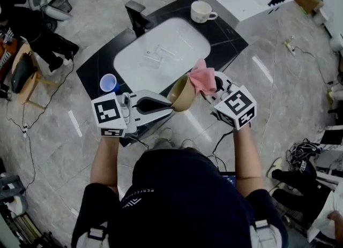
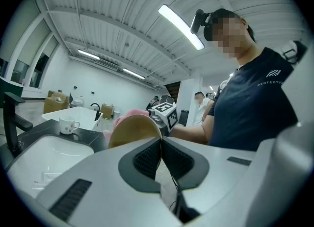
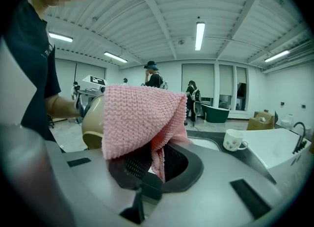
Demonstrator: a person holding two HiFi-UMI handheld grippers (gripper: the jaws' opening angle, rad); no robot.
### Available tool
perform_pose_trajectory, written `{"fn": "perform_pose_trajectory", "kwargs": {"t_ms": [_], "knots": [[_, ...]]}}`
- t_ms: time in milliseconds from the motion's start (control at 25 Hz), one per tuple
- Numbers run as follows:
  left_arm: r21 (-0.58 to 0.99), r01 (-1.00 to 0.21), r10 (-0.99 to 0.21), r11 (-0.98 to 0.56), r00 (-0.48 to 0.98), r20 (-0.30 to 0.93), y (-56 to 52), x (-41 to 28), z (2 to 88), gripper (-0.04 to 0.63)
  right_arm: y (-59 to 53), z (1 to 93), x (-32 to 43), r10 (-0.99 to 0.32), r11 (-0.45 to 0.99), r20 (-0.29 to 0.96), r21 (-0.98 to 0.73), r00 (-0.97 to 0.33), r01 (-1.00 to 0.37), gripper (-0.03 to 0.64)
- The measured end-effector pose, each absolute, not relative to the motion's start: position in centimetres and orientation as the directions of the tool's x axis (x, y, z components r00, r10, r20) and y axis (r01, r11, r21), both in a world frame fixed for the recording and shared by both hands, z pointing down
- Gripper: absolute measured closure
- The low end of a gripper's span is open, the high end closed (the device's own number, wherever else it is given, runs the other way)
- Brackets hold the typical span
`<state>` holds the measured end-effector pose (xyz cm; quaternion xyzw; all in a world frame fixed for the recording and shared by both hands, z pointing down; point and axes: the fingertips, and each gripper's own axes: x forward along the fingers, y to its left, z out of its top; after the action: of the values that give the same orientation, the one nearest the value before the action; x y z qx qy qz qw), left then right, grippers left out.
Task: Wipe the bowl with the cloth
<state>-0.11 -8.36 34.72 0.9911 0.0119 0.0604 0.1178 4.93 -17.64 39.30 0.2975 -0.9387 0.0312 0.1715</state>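
A tan bowl [image 1: 182, 94] hangs tilted on its side above the front edge of the black counter [image 1: 230, 40]. My left gripper [image 1: 170, 103] is shut on its rim from the left. In the left gripper view the bowl [image 2: 131, 129] stands just beyond the closed jaws [image 2: 161, 147]. A pink knitted cloth [image 1: 202, 77] lies against the bowl's upper right rim, and my right gripper [image 1: 208, 92] is shut on it. In the right gripper view the cloth [image 3: 140, 118] drapes over the jaws [image 3: 152, 160], with the bowl [image 3: 93, 123] behind it at the left.
A white sink basin [image 1: 161, 54] is set in the counter, with a dark faucet [image 1: 136, 16] at its back left. A white mug [image 1: 201, 11] stands at the far corner and a blue cup [image 1: 109, 83] at the near left. Several people stand in the background.
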Motion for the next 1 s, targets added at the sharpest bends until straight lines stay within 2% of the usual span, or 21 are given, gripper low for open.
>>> {"fn": "perform_pose_trajectory", "kwargs": {"t_ms": [480, 1000], "knots": [[0.226, -0.02, -0.042, -0.974, 0.995, -0.092, -10.2, -0.2, 29.0, 0.58, -16.3, 39.2, 2.8, -0.493, 0.863, 0.291, 0.038, -0.82, -0.504, 0.568], [0.249, -0.14, -0.172, -0.958, 0.979, -0.11, -13.1, 0.2, 29.0, 0.58, -14.6, 39.5, 0.4, -0.439, 0.892, 0.296, 0.027, -0.848, -0.452, 0.569]]}}
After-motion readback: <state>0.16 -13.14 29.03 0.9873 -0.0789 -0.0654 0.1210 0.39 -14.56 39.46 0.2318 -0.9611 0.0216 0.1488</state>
